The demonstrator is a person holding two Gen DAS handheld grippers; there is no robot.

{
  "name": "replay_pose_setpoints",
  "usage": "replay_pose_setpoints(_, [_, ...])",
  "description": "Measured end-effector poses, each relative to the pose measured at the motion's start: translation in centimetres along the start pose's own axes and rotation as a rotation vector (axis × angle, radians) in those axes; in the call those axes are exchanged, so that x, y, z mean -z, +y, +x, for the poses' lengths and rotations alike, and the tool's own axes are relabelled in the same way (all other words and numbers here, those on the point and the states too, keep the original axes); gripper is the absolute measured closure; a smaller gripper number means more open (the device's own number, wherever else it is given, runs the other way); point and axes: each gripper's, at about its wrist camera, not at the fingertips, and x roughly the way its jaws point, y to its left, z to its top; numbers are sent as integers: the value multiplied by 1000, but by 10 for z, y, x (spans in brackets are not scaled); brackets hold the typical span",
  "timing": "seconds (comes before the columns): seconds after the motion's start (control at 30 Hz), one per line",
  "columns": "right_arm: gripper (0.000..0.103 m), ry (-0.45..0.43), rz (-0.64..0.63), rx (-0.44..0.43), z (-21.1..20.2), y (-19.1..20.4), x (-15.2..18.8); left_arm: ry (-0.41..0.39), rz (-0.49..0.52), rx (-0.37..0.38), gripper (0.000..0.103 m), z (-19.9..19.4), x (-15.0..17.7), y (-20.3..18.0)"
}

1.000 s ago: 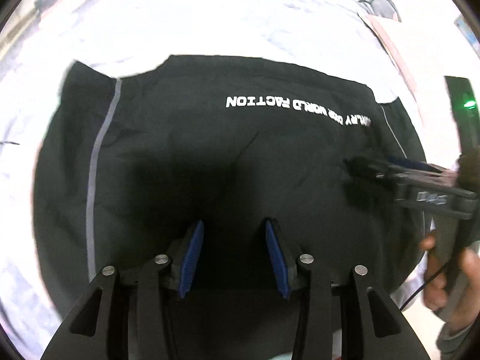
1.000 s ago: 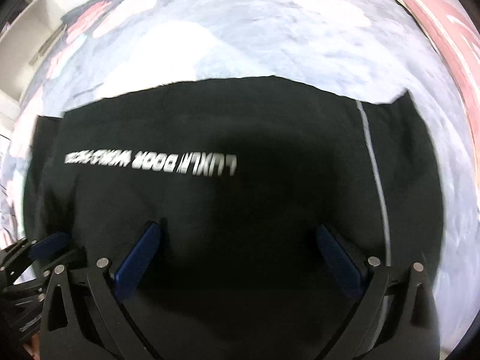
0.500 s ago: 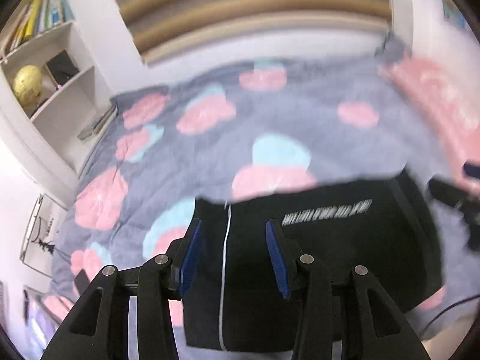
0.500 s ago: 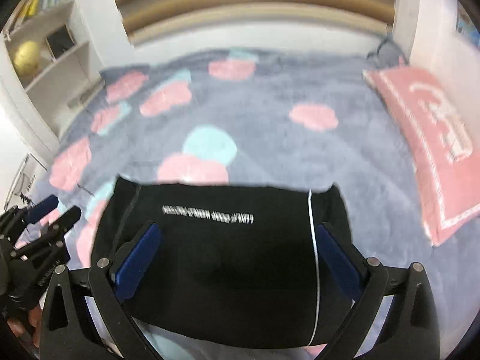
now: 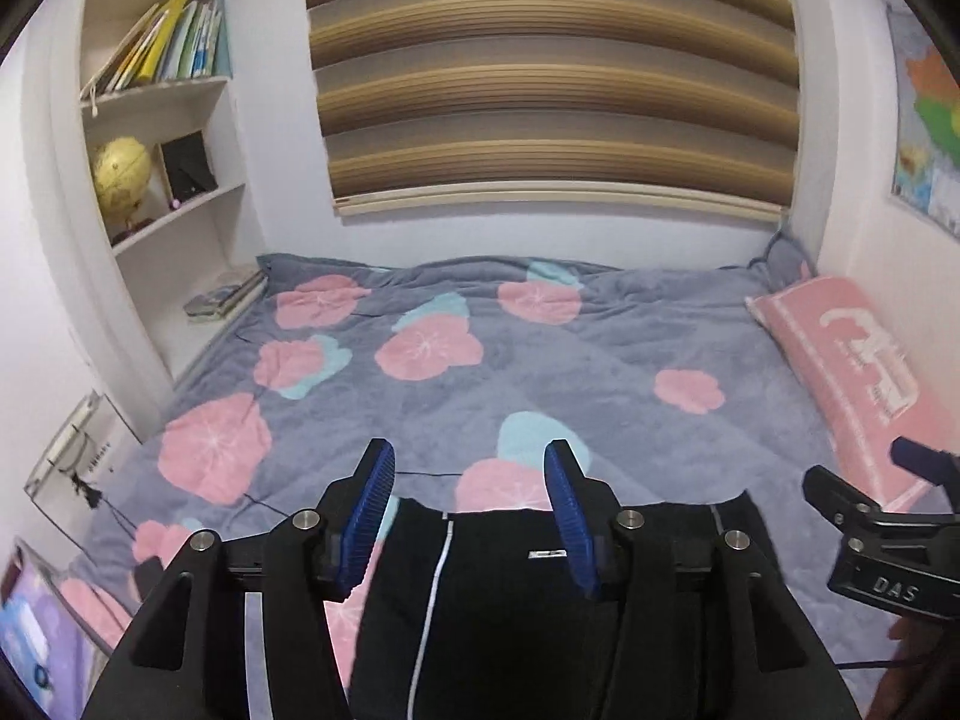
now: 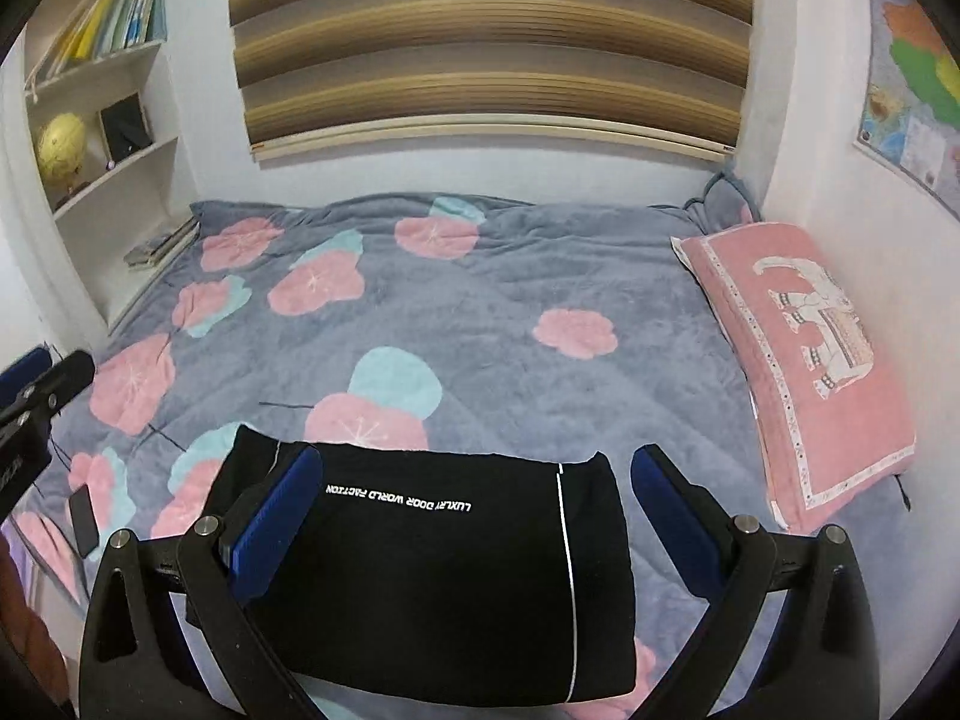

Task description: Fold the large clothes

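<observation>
Left gripper [image 5: 468, 516]: black plastic frame, ribbed blue pads, jaws opening, nothing between them. Right gripper [image 6: 477, 516]: same build, smooth blue pads spread wide, empty.

Below both: black garment [image 6: 432, 570], folded into a flat rectangle, matte knit, thin white piping down one side, a white printed text line across it. It lies on the near part of the bed, touching neither gripper.

Under it, fleecy grey blanket [image 5: 600, 360] with pink and teal flower patches. Thin dark cable [image 5: 420, 473] runs over it. Small dark phone-like slab [image 6: 83, 519] at the near left edge.

Right side: pink woven pillow [image 6: 810, 360] with an elephant motif, against the wall. Far left: white shelves [image 5: 156, 120] with books and a yellow globe [image 5: 120, 171]. Far wall: ribbed tan blind [image 5: 552, 72].

Versus a second ago: both grippers were low over the garment, which filled the view; now both are raised and the whole room shows. Left jaws wider than before; right unchanged.
</observation>
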Motion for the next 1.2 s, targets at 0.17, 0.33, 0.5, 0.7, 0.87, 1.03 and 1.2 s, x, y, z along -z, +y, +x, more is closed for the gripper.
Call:
replay_pose_setpoints(0.17, [0,44,14,4,15,3,5,36,4,-3,49,4,5,-5])
replay_pose_setpoints(0.33, [0,118,16,14,37,6,15,106,14,5,49,20,17,-10])
replay_pose_setpoints(0.5, [0,178,25,30,52,7,29,181,18,16,49,40,28,-12])
replay_pose_setpoints(0.7, [0,229,47,32,62,-1,39,230,24,28,49,52,38,-19])
replay_pose_setpoints(0.87, [0,241,47,36,64,-3,40,232,19,32,49,52,41,-20])
replay_pose_setpoints(1.03, [0,248,34,35,67,2,39,245,18,33,49,55,42,-14])
replay_pose_setpoints(1.2, [0,253,20,30,70,9,40,252,27,27,49,59,42,-10])
